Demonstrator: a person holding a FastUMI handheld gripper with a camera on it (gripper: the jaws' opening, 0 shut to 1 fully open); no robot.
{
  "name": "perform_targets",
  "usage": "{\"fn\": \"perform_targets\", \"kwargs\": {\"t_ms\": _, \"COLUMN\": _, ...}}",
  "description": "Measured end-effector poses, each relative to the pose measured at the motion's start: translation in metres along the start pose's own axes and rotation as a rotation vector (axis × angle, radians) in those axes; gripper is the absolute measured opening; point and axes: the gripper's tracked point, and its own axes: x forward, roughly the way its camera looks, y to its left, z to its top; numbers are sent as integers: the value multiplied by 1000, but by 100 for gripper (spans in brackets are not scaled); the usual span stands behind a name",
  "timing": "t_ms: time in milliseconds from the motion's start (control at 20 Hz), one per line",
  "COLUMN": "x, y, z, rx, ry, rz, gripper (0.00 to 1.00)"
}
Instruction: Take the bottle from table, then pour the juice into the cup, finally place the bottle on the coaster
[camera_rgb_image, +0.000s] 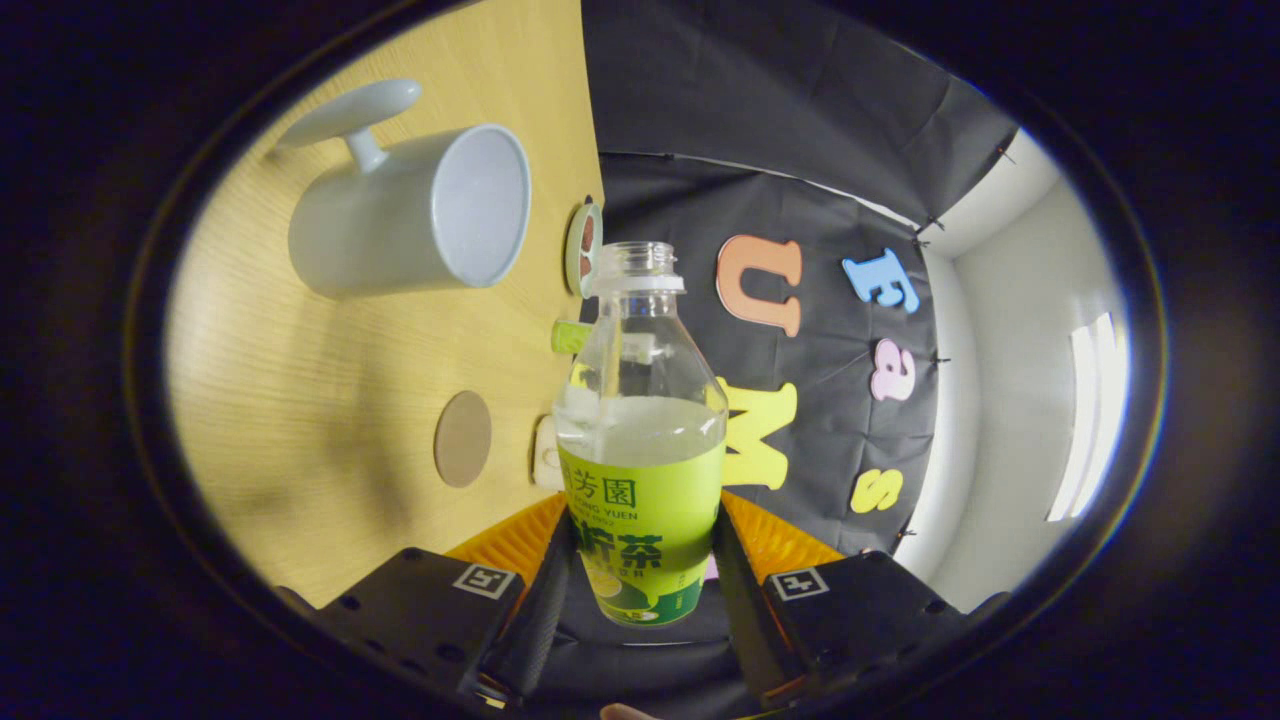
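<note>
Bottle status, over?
Gripper jaws shut on uncapped clear plastic bottle with green label, tipped toward white ceramic cup. Round brown coaster unoccupied.

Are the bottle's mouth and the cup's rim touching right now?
Apart. In the gripper view, wooden table shows between the bottle, clamped in the gripper, and the white cup.

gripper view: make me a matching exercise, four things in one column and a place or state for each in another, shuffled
Things
1. clear plastic bottle with green label
2. white ceramic cup with handle
3. round brown coaster
4. gripper

Places or states
A. bare, nothing resting on it
B. shut on the labelled lower part of another thing
C. uncapped, partly filled with pale liquid
D. inside looks empty, on the wooden table beyond the fingers

Pairs: 1-C, 2-D, 3-A, 4-B
</note>
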Motion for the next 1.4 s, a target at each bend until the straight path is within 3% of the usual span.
{"fn": "perform_targets", "kwargs": {"t_ms": 1400, "x": -2, "y": -19, "z": 8, "rx": -75, "ry": -15, "rz": -43, "gripper": 78}}
